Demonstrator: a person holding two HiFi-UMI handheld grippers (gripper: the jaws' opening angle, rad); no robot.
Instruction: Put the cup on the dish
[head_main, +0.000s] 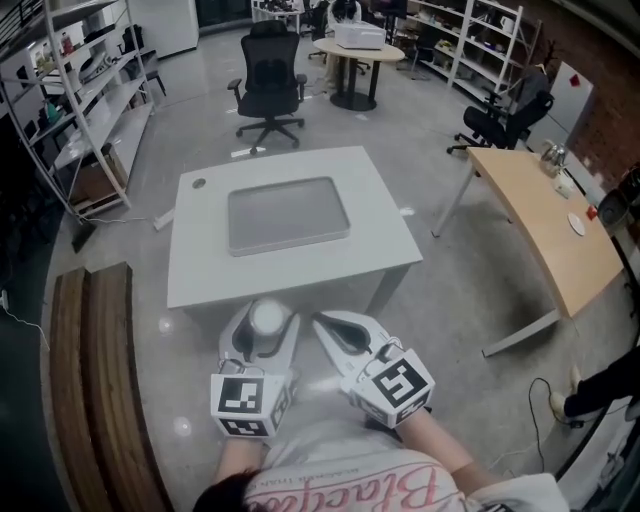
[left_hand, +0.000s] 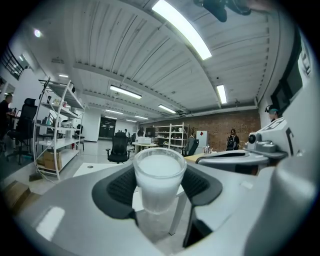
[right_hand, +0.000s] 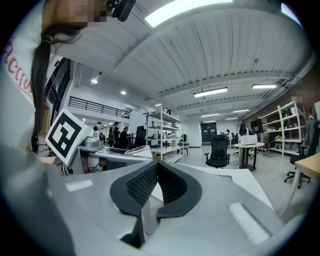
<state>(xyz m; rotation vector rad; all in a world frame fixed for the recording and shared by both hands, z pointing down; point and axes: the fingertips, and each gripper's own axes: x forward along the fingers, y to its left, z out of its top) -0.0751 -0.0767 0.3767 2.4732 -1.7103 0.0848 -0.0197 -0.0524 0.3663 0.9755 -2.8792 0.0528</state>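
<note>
A frosted white plastic cup (head_main: 267, 317) stands upright between the jaws of my left gripper (head_main: 262, 330), which is shut on it and holds it in the air just before the near edge of the white table (head_main: 200, 265). In the left gripper view the cup (left_hand: 159, 182) fills the gap between the dark pads (left_hand: 117, 187). A flat grey dish (head_main: 288, 215) lies in the middle of the table, beyond the cup. My right gripper (head_main: 328, 328) hovers beside the left one, shut and holding nothing; its pads (right_hand: 172, 182) meet in the right gripper view.
A black office chair (head_main: 270, 85) stands behind the table. A wooden desk (head_main: 545, 220) runs along the right and a wooden bench (head_main: 95, 380) along the left. Metal shelves (head_main: 85, 90) line the far left. A round table (head_main: 355, 60) stands at the back.
</note>
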